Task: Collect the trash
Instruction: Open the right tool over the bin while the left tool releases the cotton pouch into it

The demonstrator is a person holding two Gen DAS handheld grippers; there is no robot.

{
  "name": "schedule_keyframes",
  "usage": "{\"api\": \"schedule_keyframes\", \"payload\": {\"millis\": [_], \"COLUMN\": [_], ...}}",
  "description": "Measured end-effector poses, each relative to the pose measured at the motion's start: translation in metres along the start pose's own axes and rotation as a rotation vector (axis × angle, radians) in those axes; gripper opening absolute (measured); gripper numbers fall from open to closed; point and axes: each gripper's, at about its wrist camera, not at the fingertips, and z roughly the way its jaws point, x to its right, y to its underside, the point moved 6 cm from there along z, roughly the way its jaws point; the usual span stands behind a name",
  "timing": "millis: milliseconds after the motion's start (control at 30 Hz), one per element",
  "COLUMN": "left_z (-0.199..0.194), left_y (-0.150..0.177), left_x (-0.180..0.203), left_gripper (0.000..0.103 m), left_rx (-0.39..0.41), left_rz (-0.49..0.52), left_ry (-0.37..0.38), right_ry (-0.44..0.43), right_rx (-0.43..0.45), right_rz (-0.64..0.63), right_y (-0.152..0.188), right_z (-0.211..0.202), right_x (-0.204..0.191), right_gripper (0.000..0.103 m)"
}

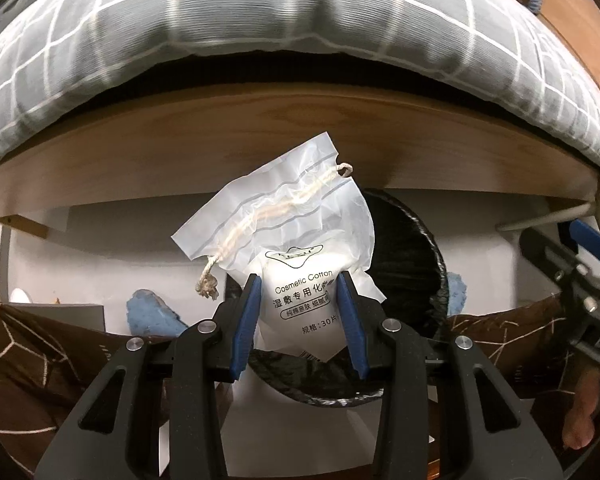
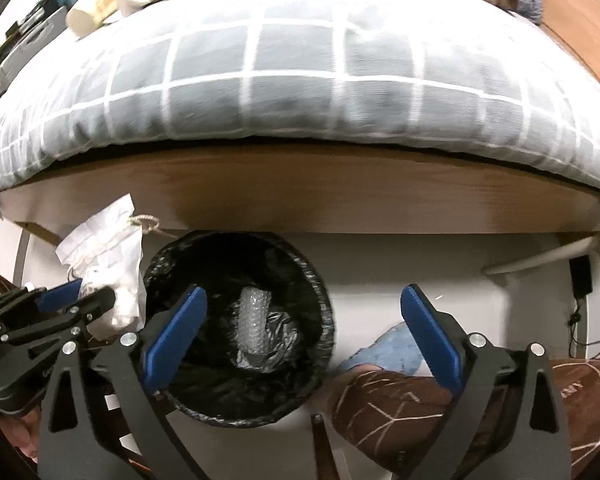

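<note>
Pinching the white cosmetic cotton bag [image 1: 300, 280] between its blue pads, my left tool [image 1: 300, 312] holds it above the near rim of the black-lined trash bin [image 2: 236, 328]. My right tool [image 2: 300, 332] stands spread wide and empty over the bin. Inside lies what seems bubble wrap [image 2: 254, 320], though blurred. The bin stands on the floor beside the bed frame [image 2: 300, 196].

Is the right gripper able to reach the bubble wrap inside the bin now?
Probably yes. The right gripper hangs over the black-lined bin with jaws wide open and empty, and nothing covers the bubble wrap lying at the bottom.
</note>
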Motion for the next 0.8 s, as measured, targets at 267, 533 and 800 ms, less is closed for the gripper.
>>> {"api": "schedule_keyframes", "payload": {"millis": [267,533,800], "left_z": [0.007,0.023,0.032], "left_y": [0.001,0.002,0.001], "left_x": [0.030,0.052,0.058], "left_gripper": [0.039,0.039,0.041], "left_rx": [-0.010,-0.016,-0.020], "left_rz": [0.025,0.061,0.073], "left_ry": [0.032,0.025,0.020], "right_ry": [0.038,0.031,0.025], "right_rx": [0.011,0.011,0.002], "right_rz": [0.018,0.085,0.096], "right_y": [-0.003,-0.003,0.000], "right_z": [-0.009,-0.011,-0.004], "right_x": [0.032,0.049,0.049], "right_gripper": [0.095,0.095,0.095]}}
